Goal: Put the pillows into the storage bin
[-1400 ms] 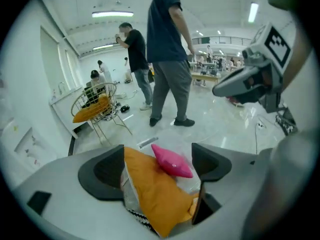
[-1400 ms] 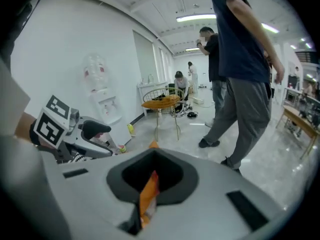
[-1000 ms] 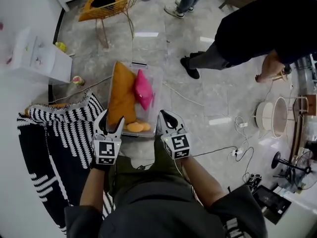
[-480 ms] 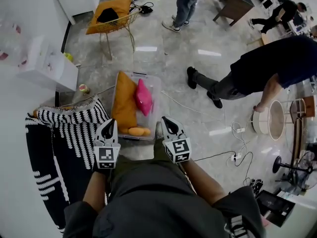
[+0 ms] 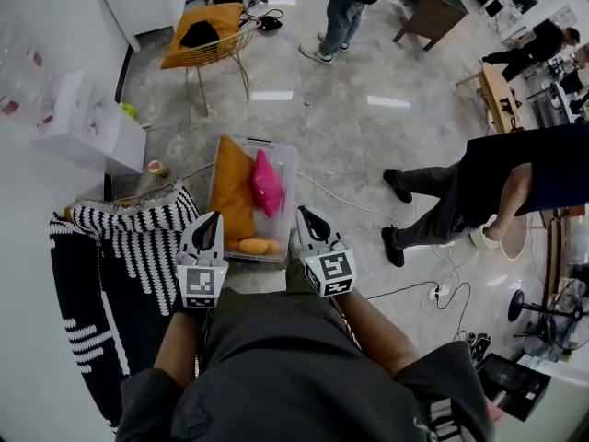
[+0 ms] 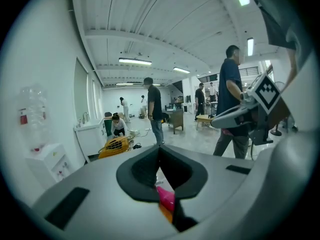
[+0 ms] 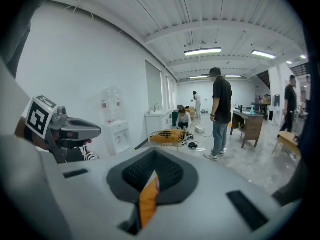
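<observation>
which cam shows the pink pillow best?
Head view: the pink pillow shows whole, lying in the clear storage bin beside the orange pillow. Left gripper view catches only a pink sliver past its jaws. Right gripper view shows no pink, only a strip of orange.

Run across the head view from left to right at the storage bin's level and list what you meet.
Striped blanket → orange pillow → pink pillow → bending person in dark clothes. The storage bin spans both pillows, so it is left out.
</observation>
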`<state>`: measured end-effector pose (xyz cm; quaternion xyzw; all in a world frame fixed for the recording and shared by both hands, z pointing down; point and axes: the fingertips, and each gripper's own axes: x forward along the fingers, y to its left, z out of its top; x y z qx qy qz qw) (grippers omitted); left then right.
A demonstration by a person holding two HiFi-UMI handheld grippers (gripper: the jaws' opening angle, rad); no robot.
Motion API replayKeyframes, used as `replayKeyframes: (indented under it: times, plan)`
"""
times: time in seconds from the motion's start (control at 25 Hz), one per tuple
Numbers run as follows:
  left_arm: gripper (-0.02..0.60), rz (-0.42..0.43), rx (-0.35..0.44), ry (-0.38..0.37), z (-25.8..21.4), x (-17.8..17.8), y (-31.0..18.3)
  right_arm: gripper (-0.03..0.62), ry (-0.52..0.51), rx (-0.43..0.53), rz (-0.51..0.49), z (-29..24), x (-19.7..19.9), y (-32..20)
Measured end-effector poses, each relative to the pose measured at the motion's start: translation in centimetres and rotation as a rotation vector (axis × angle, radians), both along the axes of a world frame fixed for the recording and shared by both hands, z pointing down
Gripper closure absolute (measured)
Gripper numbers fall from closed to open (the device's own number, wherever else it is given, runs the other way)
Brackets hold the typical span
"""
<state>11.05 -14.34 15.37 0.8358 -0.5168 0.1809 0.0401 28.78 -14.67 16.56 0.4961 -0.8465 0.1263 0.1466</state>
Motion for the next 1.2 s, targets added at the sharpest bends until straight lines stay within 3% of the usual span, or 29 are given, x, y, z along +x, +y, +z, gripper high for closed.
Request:
replayKeyframes:
  times: [1.2]
  plan:
    - [0.579, 0.003, -0.014, -0.022, -0.1, 0.5, -1.5, 0.595, -0.015, 0.041, -0.019, -1.6, -0.4, -2.7]
